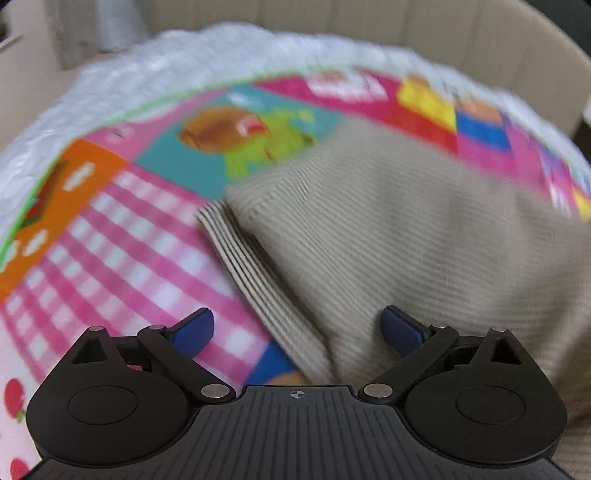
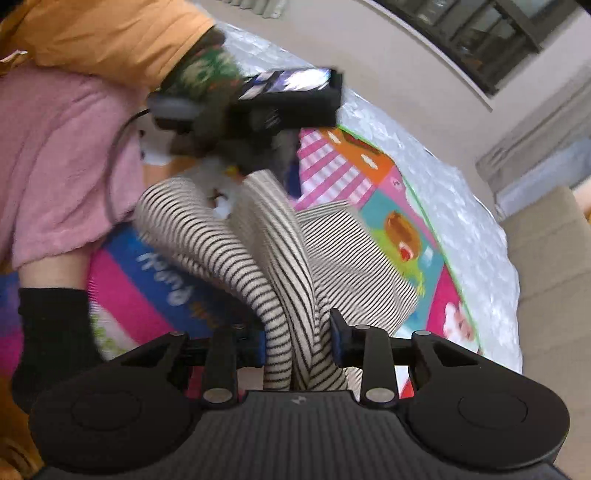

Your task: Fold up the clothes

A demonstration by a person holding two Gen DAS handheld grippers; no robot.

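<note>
A cream garment with thin dark stripes (image 1: 388,229) lies on a colourful play mat (image 1: 122,229); the left wrist view is blurred by motion. My left gripper (image 1: 297,330) is open just above the garment's near edge, its blue pads (image 1: 194,332) apart and holding nothing. In the right wrist view my right gripper (image 2: 299,345) is shut on a bunched fold of the striped garment (image 2: 280,266), lifted off the mat (image 2: 354,166). The left gripper's body (image 2: 280,99) shows beyond, blurred, at the garment's far end.
A white quilted cover (image 1: 122,70) lies under the mat. The person in pink top (image 2: 62,155) and black sock (image 2: 51,332) sits at the left. A beige sofa (image 2: 554,280) stands to the right, a window (image 2: 480,33) beyond.
</note>
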